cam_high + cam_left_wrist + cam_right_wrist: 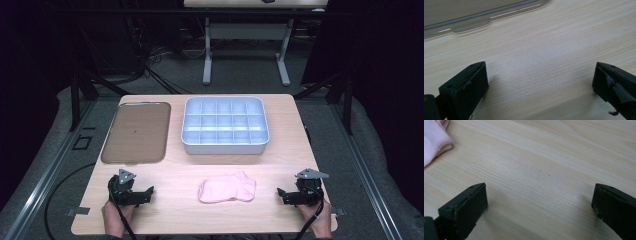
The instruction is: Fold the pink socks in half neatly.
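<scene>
A pink sock [227, 189] lies flat near the front middle of the wooden table [280, 165]; its edge [434, 137] shows at the upper left of the right gripper view. My left gripper [145, 192] rests on the table at the front left, jaws wide open, only bare wood between them [540, 75]. At the front right my right gripper [281, 194] also rests low and open, pointing toward the sock, nothing between its jaws [540, 195]. A hand holds each gripper from the table's front edge.
A brown flat tray [136, 132] lies at the back left; its rim [481, 15] crosses the top of the left gripper view. A light blue bin [225, 125] divided into several compartments stands at the back middle. Another table stands farther back.
</scene>
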